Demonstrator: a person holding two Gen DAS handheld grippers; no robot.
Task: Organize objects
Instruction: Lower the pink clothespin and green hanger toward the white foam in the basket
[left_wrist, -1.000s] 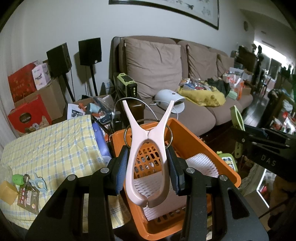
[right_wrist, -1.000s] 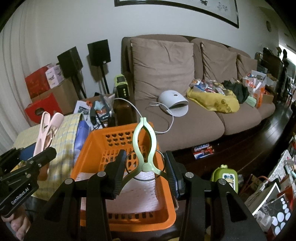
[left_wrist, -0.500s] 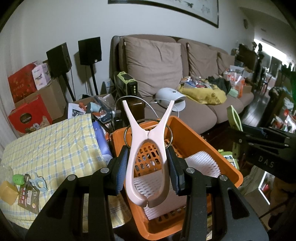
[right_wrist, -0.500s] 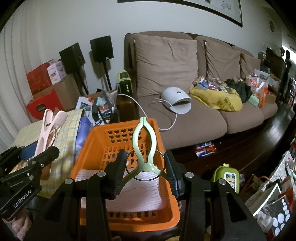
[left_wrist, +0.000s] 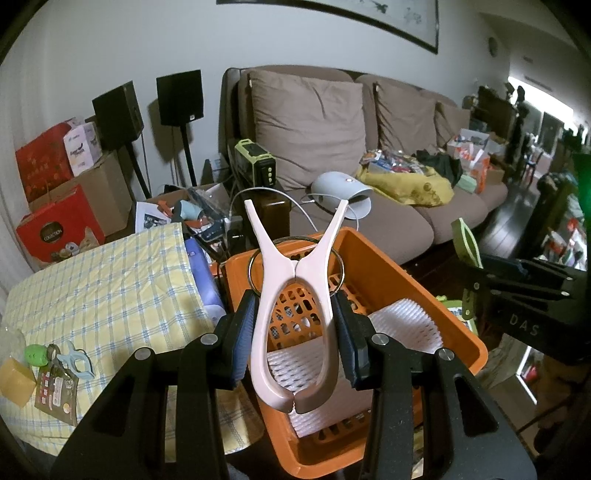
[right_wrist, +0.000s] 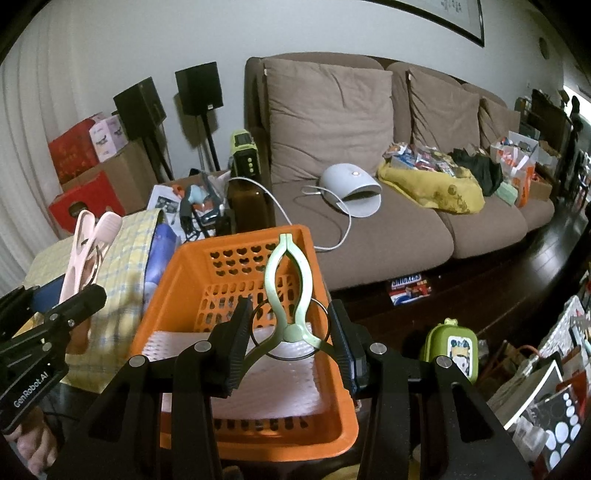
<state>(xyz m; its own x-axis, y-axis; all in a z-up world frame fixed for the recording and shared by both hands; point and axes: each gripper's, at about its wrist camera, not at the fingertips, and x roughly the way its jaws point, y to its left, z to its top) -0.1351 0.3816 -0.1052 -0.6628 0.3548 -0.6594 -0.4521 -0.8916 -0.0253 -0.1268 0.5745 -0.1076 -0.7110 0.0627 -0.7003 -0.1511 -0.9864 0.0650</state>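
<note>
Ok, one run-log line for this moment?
left tool: shut on pink clothes peg | right tool: shut on green clothes peg | both above orange basket | nothing dropped yet

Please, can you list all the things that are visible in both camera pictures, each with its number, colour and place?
pink clothes peg: 1, pale pink, held in the left tongs over the basket
green clothes peg: 1, pale green, held in the right tongs over the basket
basket: 1, orange, in front of the sofa, white foam mesh inside
yellow checked cloth: 1, left of the basket
blue clip: 1, light blue, on the cloth
sofa: 1, brown, behind the basket
nail lamp: 1, white, on the sofa seat
speakers: 2, black, on stands by the wall
left tongs: 1, black, shut on the pink peg
right tongs: 1, black, shut on the green peg
</note>
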